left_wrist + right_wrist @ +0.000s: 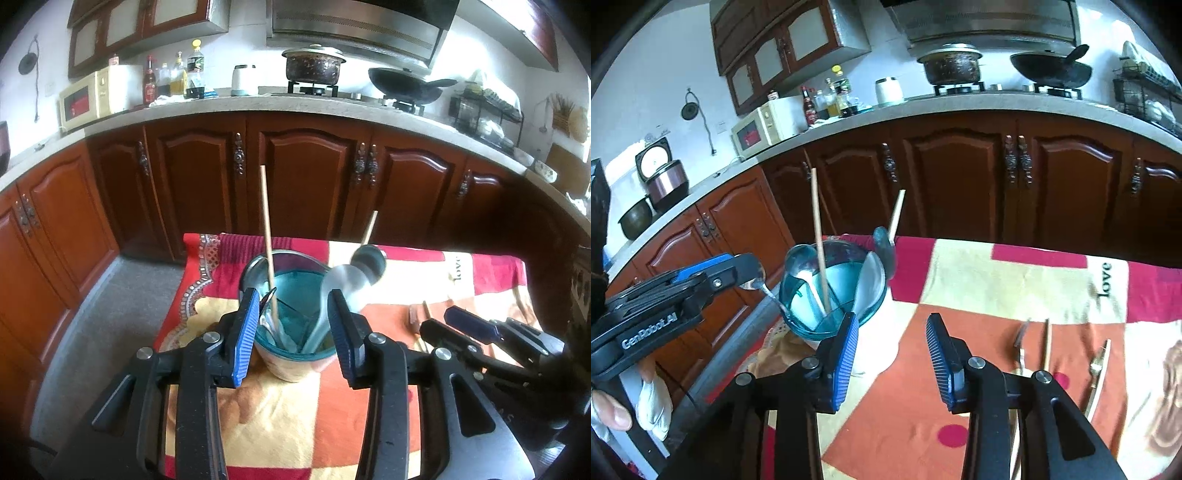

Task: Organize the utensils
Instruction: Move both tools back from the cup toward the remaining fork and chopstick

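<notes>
While my left tongs (291,325) stand open around the cup (291,354), blue pads on either side of it and, as far as I can tell, not pressing its wall, the cup sits upright on the cloth (280,417) near its left edge. Inside, a tall chopstick (267,236) leans at the left, with metal spoon handles bunched below it. A white spoon (334,291) stands toward the right, blurred, and a dark ladle (369,258) with a wooden handle pokes out behind it. From my right camera, the left tongs (701,273) come in at the far left, with a metal spoon (753,278) just beside their tip; I cannot tell whether it touches them. My right tongs (892,354) are open too, holding nothing, hovering over the cloth just right of the cup (831,291). Farther right, three more utensils (1047,347) lie flat on the cloth, side by side, well apart from the cup.
</notes>
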{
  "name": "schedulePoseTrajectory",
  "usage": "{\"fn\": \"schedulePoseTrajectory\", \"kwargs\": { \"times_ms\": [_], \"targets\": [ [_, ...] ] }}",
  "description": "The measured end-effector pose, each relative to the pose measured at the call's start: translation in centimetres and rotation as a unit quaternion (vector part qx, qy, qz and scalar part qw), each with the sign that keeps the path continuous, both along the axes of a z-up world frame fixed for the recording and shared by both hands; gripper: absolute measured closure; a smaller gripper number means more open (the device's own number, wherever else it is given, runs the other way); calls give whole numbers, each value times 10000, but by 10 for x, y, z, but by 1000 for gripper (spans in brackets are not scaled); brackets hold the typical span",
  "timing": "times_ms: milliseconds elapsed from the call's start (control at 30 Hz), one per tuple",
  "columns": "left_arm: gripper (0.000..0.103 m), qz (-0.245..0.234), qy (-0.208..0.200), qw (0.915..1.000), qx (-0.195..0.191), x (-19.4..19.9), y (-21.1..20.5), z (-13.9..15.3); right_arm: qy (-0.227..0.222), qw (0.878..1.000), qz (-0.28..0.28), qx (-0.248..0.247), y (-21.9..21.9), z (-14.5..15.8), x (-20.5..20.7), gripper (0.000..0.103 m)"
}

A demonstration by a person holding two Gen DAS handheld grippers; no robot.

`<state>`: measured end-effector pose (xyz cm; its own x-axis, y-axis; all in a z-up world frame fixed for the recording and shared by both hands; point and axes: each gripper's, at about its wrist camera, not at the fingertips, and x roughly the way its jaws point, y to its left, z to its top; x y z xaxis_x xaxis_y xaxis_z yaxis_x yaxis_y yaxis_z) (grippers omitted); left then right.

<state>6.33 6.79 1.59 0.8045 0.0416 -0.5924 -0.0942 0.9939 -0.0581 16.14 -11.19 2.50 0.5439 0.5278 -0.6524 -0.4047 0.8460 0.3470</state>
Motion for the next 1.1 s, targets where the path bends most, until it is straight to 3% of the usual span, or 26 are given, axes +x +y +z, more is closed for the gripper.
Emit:
{"fn": "schedulePoseTrajectory", "kwargs": {
  "times_ms": [500,767,1100],
  "targets": [
    [55,-301,13,9995,60,-11,-44,2,104,9971,-588,-463,-49,5,-17,60],
    [55,-247,0,9996,165,-13,-49,3,260,9959,-801,-318,-77,-1,-19,58],
    [51,-412,-88,9991,-55,-23,-54,13,324,9938,-978,-420,-90,-8,-22,57]
  ]
}}
